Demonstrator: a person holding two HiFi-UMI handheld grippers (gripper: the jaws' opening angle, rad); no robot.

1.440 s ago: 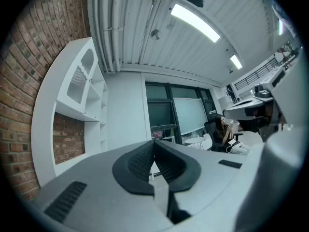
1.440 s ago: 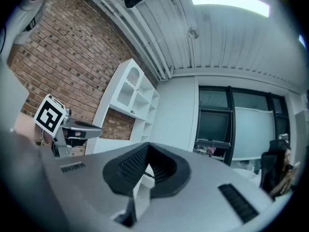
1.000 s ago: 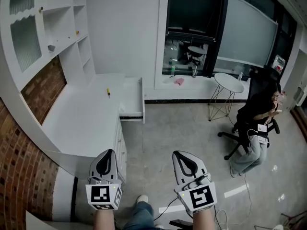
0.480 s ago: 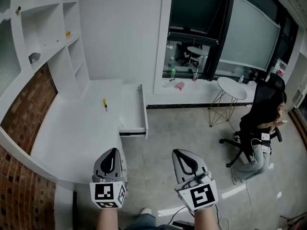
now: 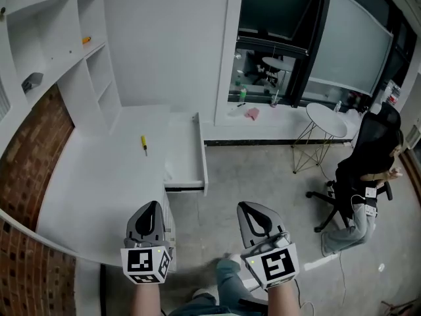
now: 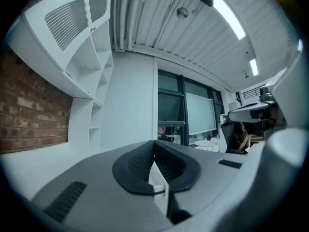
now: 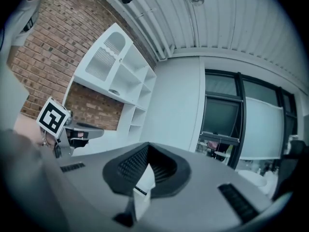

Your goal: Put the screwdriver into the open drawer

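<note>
A small yellow-handled screwdriver [image 5: 143, 143] lies on the white desk top [image 5: 99, 176], just left of the open white drawer [image 5: 185, 151] that sticks out from the desk's right side. Both grippers are held level at the bottom of the head view, well short of the screwdriver. My left gripper [image 5: 150, 207] is over the desk's near corner, and its jaws are shut with nothing in them [image 6: 154, 146]. My right gripper [image 5: 252, 208] hangs over the floor, to the right of the drawer. Its jaws also meet, empty [image 7: 147, 151].
White shelves [image 5: 62, 51] and a brick wall [image 5: 26, 150] stand to the left of the desk. A window sill [image 5: 263, 110] with small items runs behind. On the right are a round side table [image 5: 325, 117] and a seated person in an office chair [image 5: 368, 170].
Both grippers have moved forward together toward the desk. The desk, the drawer and the screwdriver now sit lower and nearer in the head view. The jaws have stayed shut.
</note>
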